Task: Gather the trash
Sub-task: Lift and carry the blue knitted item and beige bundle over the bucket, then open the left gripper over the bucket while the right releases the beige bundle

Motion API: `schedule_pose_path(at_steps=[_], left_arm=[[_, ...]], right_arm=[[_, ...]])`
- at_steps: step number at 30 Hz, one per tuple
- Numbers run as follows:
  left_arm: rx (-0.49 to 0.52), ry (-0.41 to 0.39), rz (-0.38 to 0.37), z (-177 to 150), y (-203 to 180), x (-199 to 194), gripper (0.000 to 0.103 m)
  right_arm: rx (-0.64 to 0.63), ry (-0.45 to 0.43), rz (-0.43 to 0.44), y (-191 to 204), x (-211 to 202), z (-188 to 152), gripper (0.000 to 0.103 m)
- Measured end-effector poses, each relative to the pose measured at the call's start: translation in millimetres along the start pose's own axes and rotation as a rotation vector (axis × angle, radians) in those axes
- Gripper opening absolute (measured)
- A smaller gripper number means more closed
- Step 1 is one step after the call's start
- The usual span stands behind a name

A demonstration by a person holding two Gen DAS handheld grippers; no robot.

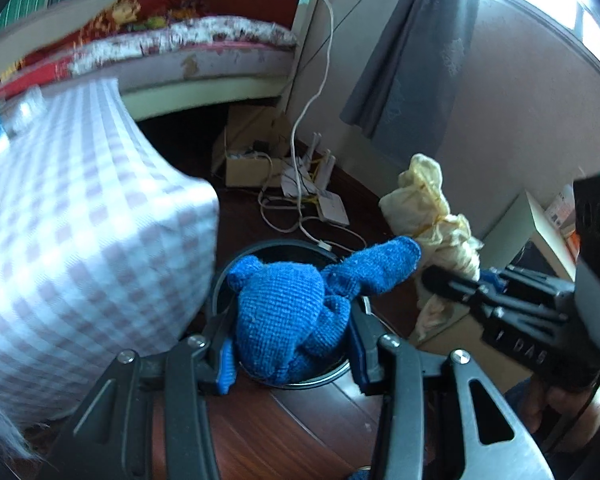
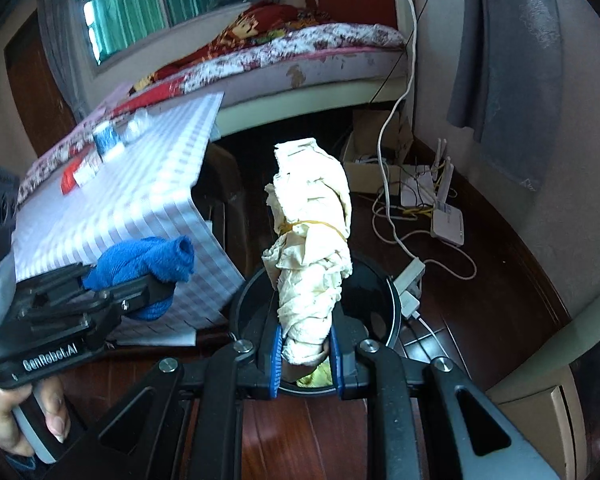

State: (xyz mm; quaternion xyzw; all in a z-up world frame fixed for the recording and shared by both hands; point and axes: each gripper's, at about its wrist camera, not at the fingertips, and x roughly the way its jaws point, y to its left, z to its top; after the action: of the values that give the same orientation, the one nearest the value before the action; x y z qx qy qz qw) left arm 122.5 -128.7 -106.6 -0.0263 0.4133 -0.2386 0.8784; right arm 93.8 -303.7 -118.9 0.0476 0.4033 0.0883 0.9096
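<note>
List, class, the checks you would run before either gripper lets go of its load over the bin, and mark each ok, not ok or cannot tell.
1. Left gripper shut on the blue cloth: ok.
2. Right gripper shut on the cream bundle: ok.
3. Black bin open, no lid in the way: ok.
4. Blue cloth over the bin mouth: ok in the left wrist view.
5. Cream bundle over the bin mouth: ok; its lower end sits above the opening.
6. Room left inside the bin: cannot tell; only some yellow-green scrap shows.
</note>
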Motion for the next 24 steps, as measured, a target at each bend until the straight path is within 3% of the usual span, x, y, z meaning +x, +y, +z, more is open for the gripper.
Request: schedule_pose_path(at_steps=[15, 18, 19, 20, 22, 24], left_arm=[[0.003, 0.172, 0.002, -7.1, -0.6, 77.9, 0.046], [-0.013, 0.206, -0.016, -3.3, 6.7, 91.2, 0.052], [-0.038, 0.22, -0.052, -4.3, 10.1, 97.2, 0.06], [-0.051, 0.222, -0.059, -5.6, 12.9, 99.8, 0.074], [-0.071, 0.24, 0.022, -12.3, 20.0, 103.8, 0.088], [-0.086, 0.241, 0.052, -18.6, 27.1, 101.4, 0.092]], right_arm=[[-0.078, 0.175, 0.048, -20.6, 81.4, -14.3, 0.02], [-0.088, 0.214, 0.061, -23.6, 98.6, -16.4, 0.023], [-0.079, 0.235, 0.051, -27.3, 106.0, -18.7, 0.036], [-0.058, 0.256, 0.036, -32.1, 112.4, -21.4, 0.063], [-0.022, 0.267, 0.008, -43.0, 118.3, -30.1, 0.09], [0.005, 0.28, -0.012, -49.6, 118.6, -37.0, 0.09]])
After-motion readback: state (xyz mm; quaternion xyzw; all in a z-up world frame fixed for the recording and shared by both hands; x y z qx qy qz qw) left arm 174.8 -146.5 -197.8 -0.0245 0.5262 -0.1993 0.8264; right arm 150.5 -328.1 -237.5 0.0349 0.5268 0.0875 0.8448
